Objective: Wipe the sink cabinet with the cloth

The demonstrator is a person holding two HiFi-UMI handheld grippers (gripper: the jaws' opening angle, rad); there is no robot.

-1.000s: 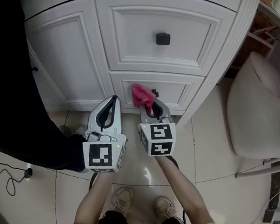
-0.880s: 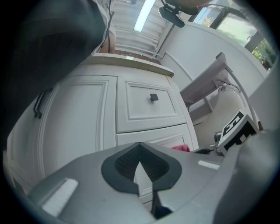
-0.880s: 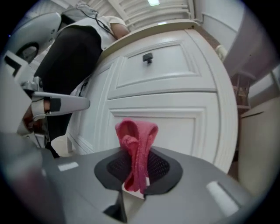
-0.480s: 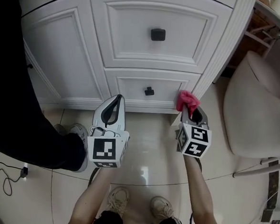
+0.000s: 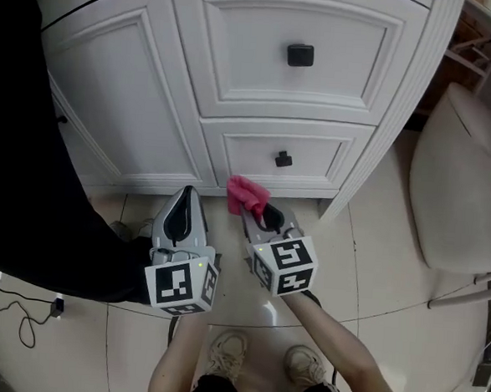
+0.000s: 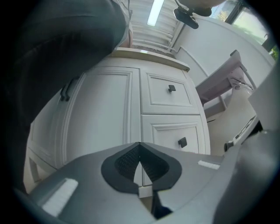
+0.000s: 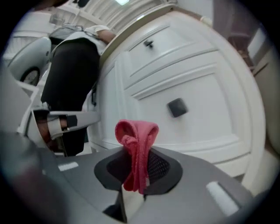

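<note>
Head view: the right gripper (image 5: 262, 216), clamped on the pink cloth (image 5: 246, 194), has swept back from the corner post of the sink cabinet (image 5: 127, 90) to the base rail below the lower drawer (image 5: 319, 158). The left gripper (image 5: 184, 200) hangs closed and empty. The wiping appears mid-course.

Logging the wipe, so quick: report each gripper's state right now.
Left gripper: shut, holding nothing.
Right gripper: shut on the crumpled pink fabric cloth.
</note>
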